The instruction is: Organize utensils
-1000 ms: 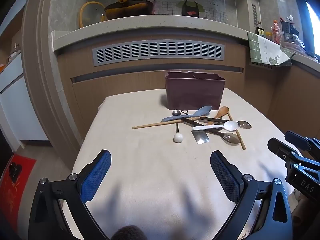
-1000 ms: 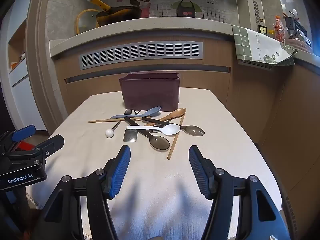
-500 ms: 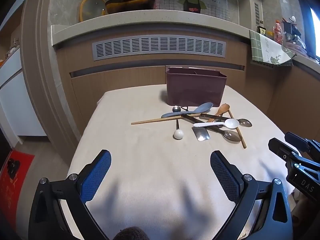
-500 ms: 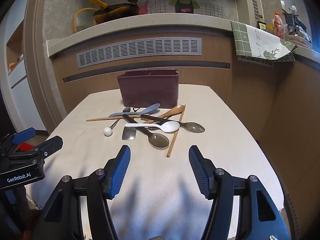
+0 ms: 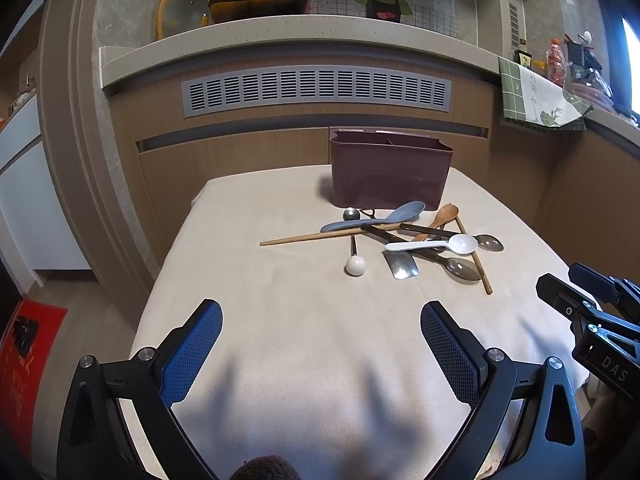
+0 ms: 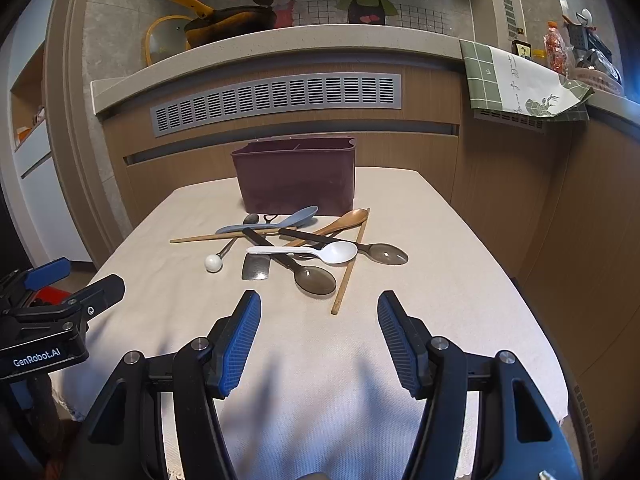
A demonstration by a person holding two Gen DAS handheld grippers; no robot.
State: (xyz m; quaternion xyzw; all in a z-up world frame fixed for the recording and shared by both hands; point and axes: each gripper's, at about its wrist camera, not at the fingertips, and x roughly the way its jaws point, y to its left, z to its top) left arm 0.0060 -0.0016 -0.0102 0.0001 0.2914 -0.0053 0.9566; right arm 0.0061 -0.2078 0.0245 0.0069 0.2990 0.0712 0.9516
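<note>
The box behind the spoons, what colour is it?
Dark maroon plastic utensil box, clearest in the right wrist view.

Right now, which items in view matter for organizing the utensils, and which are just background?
Job items: maroon utensil caddy; white plastic spoon; blue-grey spoon; wooden spoon; chopsticks; two translucent dark spoons; small metal spatula.

Background: green checked towel; yellow-handled pan; glass lid.
</note>
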